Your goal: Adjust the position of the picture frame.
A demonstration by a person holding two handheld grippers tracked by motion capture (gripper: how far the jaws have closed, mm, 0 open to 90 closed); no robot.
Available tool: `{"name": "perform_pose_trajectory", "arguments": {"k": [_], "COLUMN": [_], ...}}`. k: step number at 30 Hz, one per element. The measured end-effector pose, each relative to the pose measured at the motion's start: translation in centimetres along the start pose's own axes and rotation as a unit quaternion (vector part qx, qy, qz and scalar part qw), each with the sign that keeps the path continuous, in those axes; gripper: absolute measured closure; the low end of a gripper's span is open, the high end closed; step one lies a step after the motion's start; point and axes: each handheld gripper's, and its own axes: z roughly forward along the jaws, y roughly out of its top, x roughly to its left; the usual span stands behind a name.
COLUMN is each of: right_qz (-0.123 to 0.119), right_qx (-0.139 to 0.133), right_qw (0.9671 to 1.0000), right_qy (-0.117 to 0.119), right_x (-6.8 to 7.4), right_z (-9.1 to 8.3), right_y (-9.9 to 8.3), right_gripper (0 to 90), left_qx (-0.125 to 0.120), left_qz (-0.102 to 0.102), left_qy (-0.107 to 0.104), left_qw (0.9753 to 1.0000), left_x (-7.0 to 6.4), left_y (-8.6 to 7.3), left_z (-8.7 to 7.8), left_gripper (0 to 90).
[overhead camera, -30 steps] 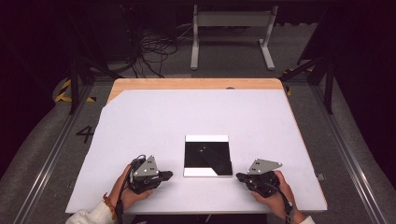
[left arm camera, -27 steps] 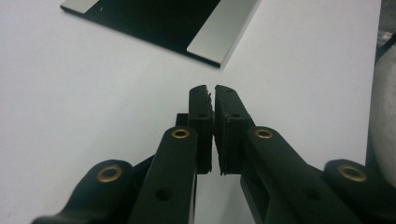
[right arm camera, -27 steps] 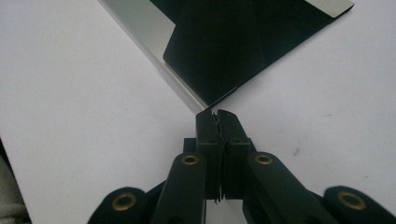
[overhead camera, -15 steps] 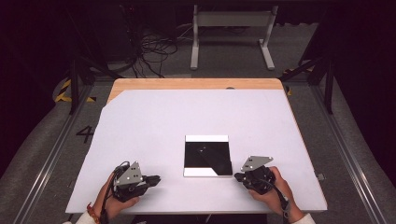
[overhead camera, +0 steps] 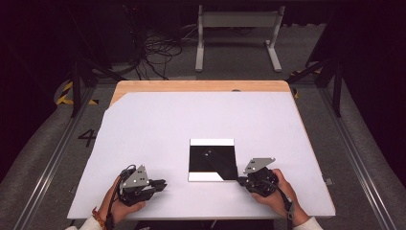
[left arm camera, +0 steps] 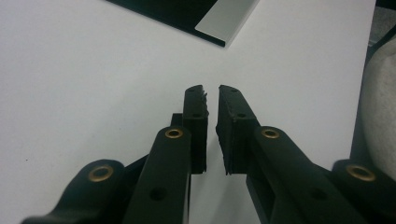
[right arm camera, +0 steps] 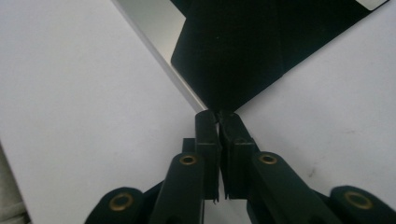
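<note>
A black square sheet with pale strips along its far and near edges lies flat on the white table cover. My right gripper is at its near right corner. In the right gripper view the jaws are shut, with the tip of the black sheet pinched between them. My left gripper rests near the front edge, left of the sheet and apart from it. Its jaws stand a narrow gap apart with nothing between them, and the sheet's corner lies farther off.
A wooden strip of the tabletop shows beyond the white cover. Behind the table are a white metal stand and loose cables on the floor. Rails run along both sides.
My left gripper has drawn back toward the near left, away from the sheet. My right gripper has shifted slightly left onto the sheet's near right corner.
</note>
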Motion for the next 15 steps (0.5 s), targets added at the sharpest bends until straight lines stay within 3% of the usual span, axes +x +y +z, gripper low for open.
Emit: {"name": "perform_pose_trajectory", "arguments": {"k": [5, 11, 15], "right_qz": [-0.004, -0.014, -0.008], "right_qx": [0.007, 0.035, 0.024], "right_qw": [0.9999, 0.9993, 0.9997], "right_qy": [-0.008, -0.006, -0.001], "right_x": [-0.1, -0.1, -0.4], "right_z": [-0.8, 0.0, 0.3], "right_y": [0.1, 0.8, 0.9], "right_gripper": [86.0, 83.5, 82.9], "left_qx": [-0.002, 0.0, 0.0], "left_qz": [-0.002, 0.001, 0.001], "left_qy": [0.0, -0.004, -0.002], "left_qw": [1.0, 1.0, 1.0], "left_x": [0.0, 0.0, 0.1], "left_y": [0.0, 0.1, 0.1], "left_z": [-0.1, 0.0, 0.1], "left_gripper": [81.7, 81.9, 81.9]}}
